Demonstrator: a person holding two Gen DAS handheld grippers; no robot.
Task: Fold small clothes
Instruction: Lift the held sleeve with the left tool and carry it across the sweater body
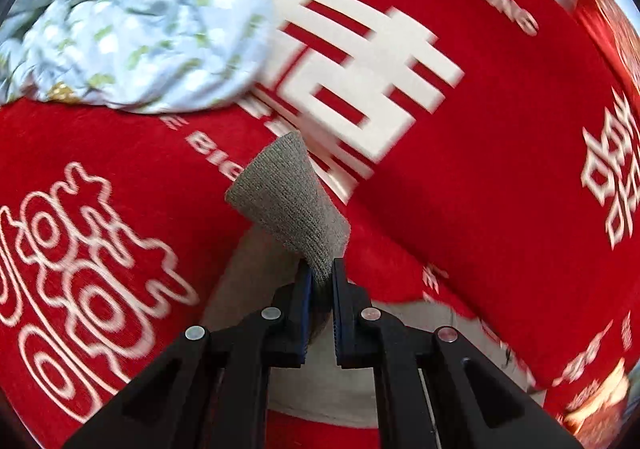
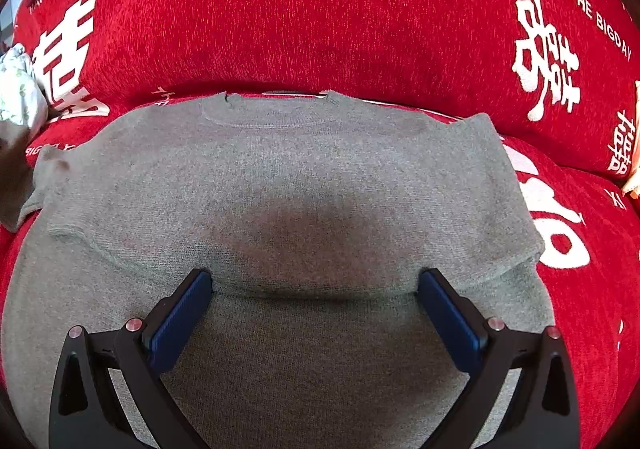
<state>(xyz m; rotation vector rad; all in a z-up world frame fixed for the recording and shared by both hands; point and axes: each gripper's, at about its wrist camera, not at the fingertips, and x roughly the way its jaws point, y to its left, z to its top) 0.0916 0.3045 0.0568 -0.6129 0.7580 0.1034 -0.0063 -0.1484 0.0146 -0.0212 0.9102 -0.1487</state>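
The left gripper (image 1: 320,281) had its jaws clenched on a sleeve (image 1: 288,201) of the grey knit sweater (image 2: 280,177), lifted above the red sofa cover (image 2: 320,9). The right gripper (image 2: 314,281) hovered over the sweater's flat body, jaws spread wide.

close wrist views, shared grey sweater (image 2: 304,177)

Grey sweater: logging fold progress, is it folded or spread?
Mostly spread: grey sweater lies flat, neckline showing; left claw lifts one sleeve.
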